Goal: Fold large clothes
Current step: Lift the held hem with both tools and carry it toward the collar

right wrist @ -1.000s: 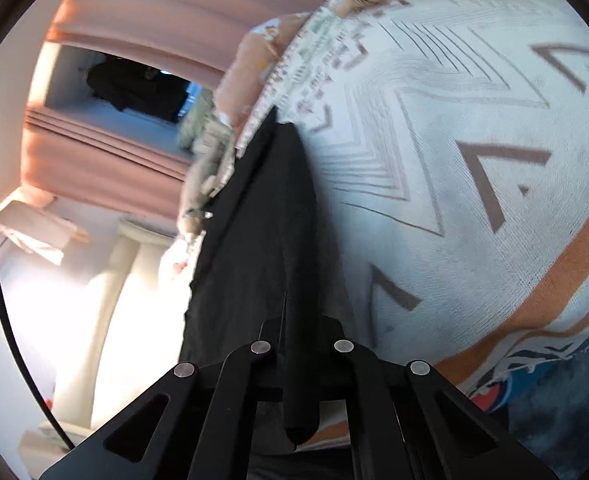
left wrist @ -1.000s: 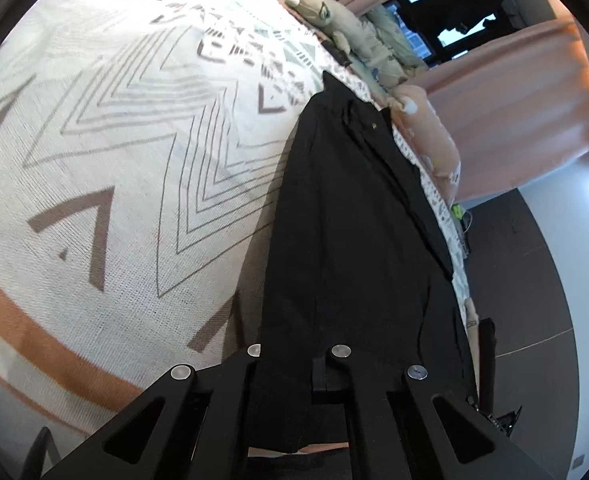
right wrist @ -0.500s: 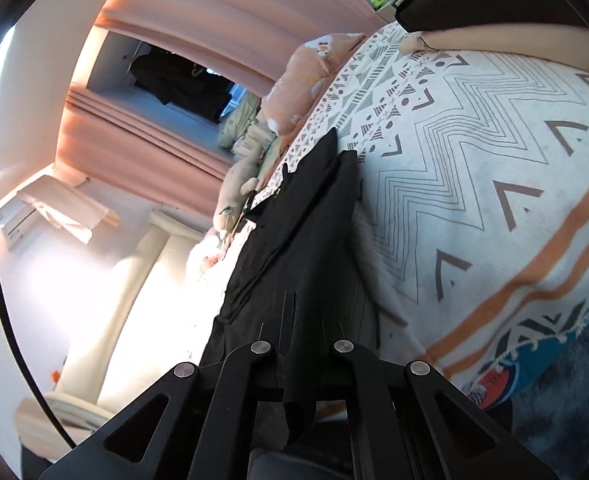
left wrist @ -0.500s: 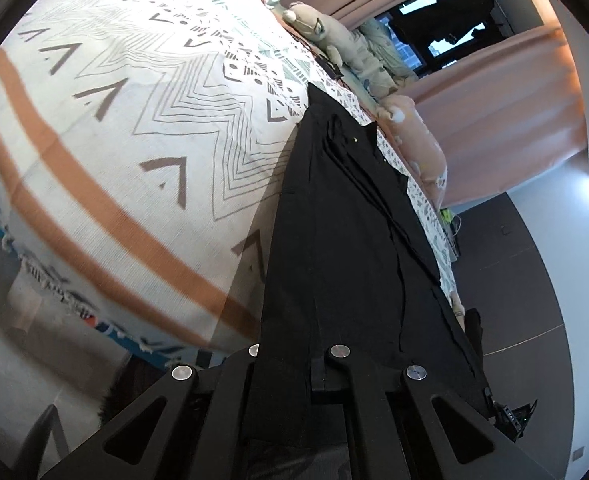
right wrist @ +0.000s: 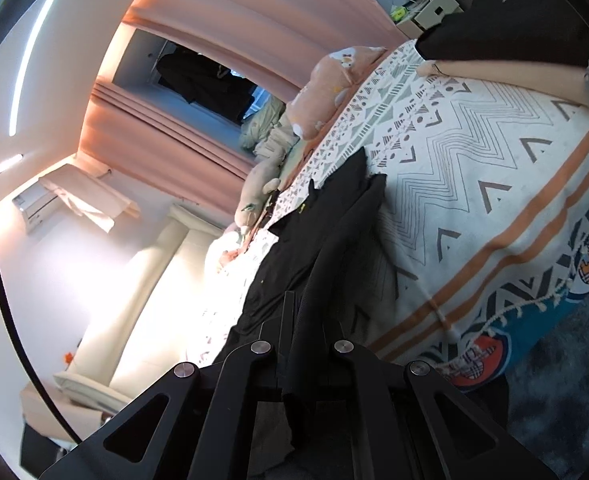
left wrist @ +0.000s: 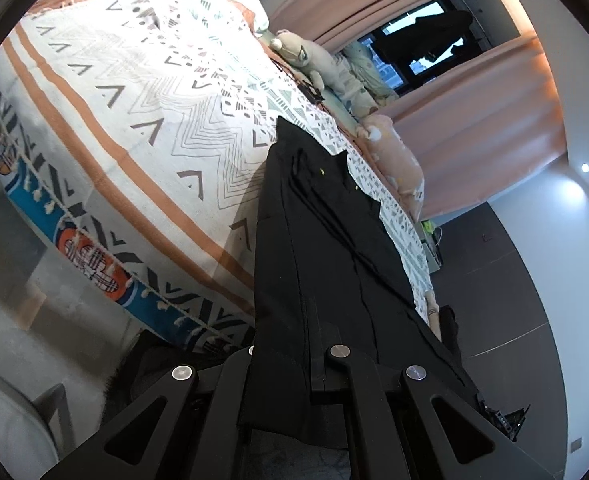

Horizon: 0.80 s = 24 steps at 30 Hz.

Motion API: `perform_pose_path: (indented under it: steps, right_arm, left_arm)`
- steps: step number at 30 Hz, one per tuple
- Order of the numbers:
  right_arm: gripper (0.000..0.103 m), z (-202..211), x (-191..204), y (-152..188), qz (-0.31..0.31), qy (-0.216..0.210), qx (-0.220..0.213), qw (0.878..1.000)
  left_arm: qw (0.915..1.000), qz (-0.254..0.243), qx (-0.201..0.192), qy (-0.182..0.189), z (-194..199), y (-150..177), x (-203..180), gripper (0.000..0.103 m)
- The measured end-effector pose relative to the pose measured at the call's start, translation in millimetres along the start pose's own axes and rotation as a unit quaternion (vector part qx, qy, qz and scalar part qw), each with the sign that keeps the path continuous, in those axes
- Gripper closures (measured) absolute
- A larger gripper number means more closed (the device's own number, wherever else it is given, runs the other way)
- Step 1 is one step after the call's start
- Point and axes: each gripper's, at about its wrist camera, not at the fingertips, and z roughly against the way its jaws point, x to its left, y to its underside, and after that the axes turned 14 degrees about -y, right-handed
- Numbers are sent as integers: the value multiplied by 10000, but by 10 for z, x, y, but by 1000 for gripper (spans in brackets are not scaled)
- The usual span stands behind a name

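Observation:
A large black garment [left wrist: 326,240] stretches from the patterned bedspread [left wrist: 142,112] toward both cameras, its far end still lying on the bed. My left gripper [left wrist: 294,364] is shut on the near edge of the cloth, which drapes over its fingers. In the right wrist view the same black garment [right wrist: 318,232] runs up from the bed, and my right gripper [right wrist: 302,360] is shut on a bunched fold of it. Both held edges hang in the air off the bed's side.
Plush toys [left wrist: 314,64] and a peach pillow [left wrist: 398,160] line the far side of the bed by pink curtains [left wrist: 474,128]. Folded black and beige clothes [right wrist: 506,40] sit on a bed corner. A cream sofa [right wrist: 142,300] and dark floor [left wrist: 506,280] surround the bed.
Both grippers have pulled back and up from the bed with the garment held. The cloth now stretches off the bed's edge, and much more of the bedspread and room shows.

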Motion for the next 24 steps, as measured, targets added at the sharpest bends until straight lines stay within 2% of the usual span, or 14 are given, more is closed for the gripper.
perform_pose_path:
  steps: [5,7,14,18,24]
  right_arm:
    - [99,217,297,70,152,36,86,9998]
    - [99,295,413,88,199,112,97,9997]
    - [99,530,759,71,294,-85,-68,9995]
    - [99,556,911,18,395,-204,-188,9988]
    - [99,397,895,-164,294,-318,-315,9986]
  left_arm:
    - [9994,313,-114,-78,399,85,27,101]
    - [9991,372,-193,-5,557,95,-1,101]
    - [9974,497,-475,210,1041,102,-105,101]
    - [9964,474,-636,301,1162,37,-204,101]
    - [9962,438,-658,369,1092,-195,-355,101]
